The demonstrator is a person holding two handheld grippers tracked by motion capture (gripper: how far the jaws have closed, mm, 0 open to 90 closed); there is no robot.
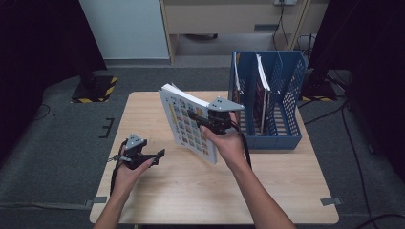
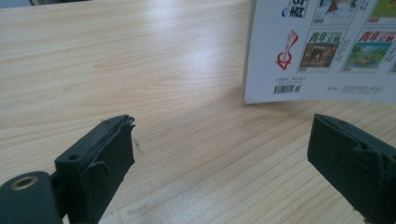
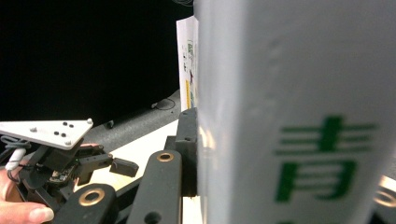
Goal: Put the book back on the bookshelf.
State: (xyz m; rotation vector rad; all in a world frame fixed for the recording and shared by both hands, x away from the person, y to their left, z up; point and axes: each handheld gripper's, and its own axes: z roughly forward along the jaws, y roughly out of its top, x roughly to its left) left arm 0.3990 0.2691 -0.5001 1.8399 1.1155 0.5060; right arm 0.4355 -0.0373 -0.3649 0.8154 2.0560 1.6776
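A thick white book, its cover a grid of small coloured pictures, hangs tilted and nearly upright over the middle of the wooden table. My right gripper is shut on its upper right edge. In the right gripper view one black finger presses flat against the book's white spine, and the other finger is hidden behind it. My left gripper rests low at the table's left, open, with nothing between its fingers. The book's lower corner with a barcode floats just beyond them.
A blue mesh file rack stands at the table's back right, with upright magazines in its slots. Dark curtains and grey floor surround the table. Bare wood lies in front of both hands.
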